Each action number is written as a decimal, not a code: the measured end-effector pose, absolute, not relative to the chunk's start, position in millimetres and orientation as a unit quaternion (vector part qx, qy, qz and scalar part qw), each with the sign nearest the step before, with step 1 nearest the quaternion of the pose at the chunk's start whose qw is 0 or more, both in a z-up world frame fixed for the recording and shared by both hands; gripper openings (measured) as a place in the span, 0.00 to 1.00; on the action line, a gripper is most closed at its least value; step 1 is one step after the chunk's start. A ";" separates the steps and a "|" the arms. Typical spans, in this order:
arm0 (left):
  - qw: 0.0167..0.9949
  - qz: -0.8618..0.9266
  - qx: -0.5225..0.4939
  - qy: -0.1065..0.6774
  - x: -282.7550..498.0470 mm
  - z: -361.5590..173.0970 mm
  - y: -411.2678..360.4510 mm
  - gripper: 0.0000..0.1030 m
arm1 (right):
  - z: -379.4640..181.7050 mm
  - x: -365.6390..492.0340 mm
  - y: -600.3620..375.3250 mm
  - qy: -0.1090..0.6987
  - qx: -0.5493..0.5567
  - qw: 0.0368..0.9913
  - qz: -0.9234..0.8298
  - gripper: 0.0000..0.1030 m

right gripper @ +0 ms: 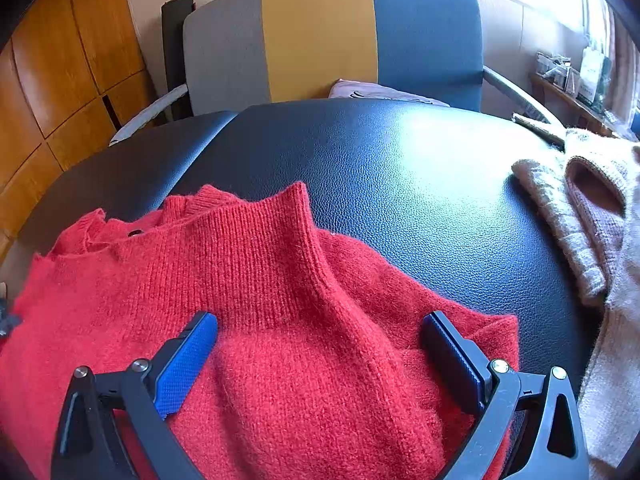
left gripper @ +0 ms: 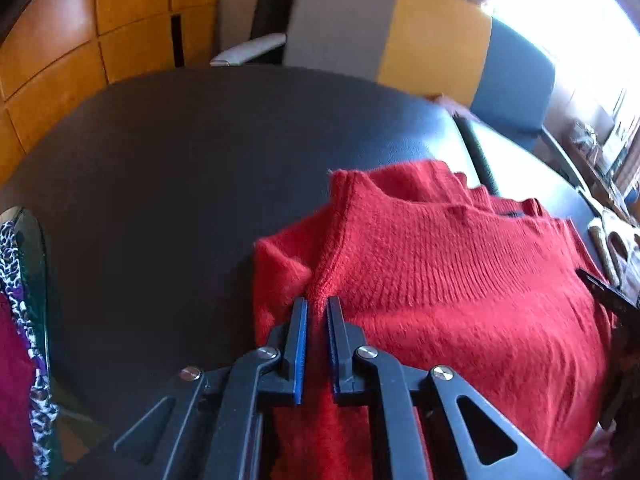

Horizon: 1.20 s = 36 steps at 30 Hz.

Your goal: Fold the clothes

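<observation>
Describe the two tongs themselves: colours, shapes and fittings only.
Both are black plastic linkage frames with triangular cut-outs and round silver pivot screws. The left tongs have straight, flat black fingers lined with ribbed blue pads. The right tongs have the same build: one finger shows a broad, textured blue pad, the other shows mostly its black back. No cables, sleeves or markings are visible.

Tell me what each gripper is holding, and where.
Left gripper pinches a raised fold of the red sweater. Right gripper is open, holding nothing.
</observation>
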<state>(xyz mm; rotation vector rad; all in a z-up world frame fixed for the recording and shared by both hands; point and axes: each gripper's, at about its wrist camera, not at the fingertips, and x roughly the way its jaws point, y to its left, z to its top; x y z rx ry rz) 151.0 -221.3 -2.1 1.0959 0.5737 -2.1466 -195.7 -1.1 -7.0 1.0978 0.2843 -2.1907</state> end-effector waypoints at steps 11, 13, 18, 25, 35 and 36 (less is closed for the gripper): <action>0.315 -0.866 0.376 0.099 111.0 56.4 -156.6 0.19 | -7.0 -194.6 -0.9 0.108 0.419 0.331 -0.839 1.00; 0.273 -0.876 0.386 0.096 90.9 53.7 -143.4 0.19 | -6.8 -194.3 -0.8 0.109 0.419 0.331 -0.839 1.00; 0.214 -0.871 0.430 0.104 39.0 25.5 -133.6 0.19 | -6.1 -193.9 -0.5 0.107 0.419 0.331 -0.839 1.00; 0.219 -0.867 0.432 0.121 14.2 -9.9 -152.0 0.22 | -6.3 -194.4 0.4 0.105 0.418 0.332 -0.839 1.00; 0.203 -0.875 0.425 0.113 -8.3 -12.6 -172.3 0.23 | -6.3 -197.5 -2.4 0.100 0.420 0.309 -0.847 1.00; 0.203 -0.875 0.425 0.113 -8.4 -12.3 -173.0 0.23 | -6.4 -198.4 -2.8 0.099 0.421 0.307 -0.848 1.00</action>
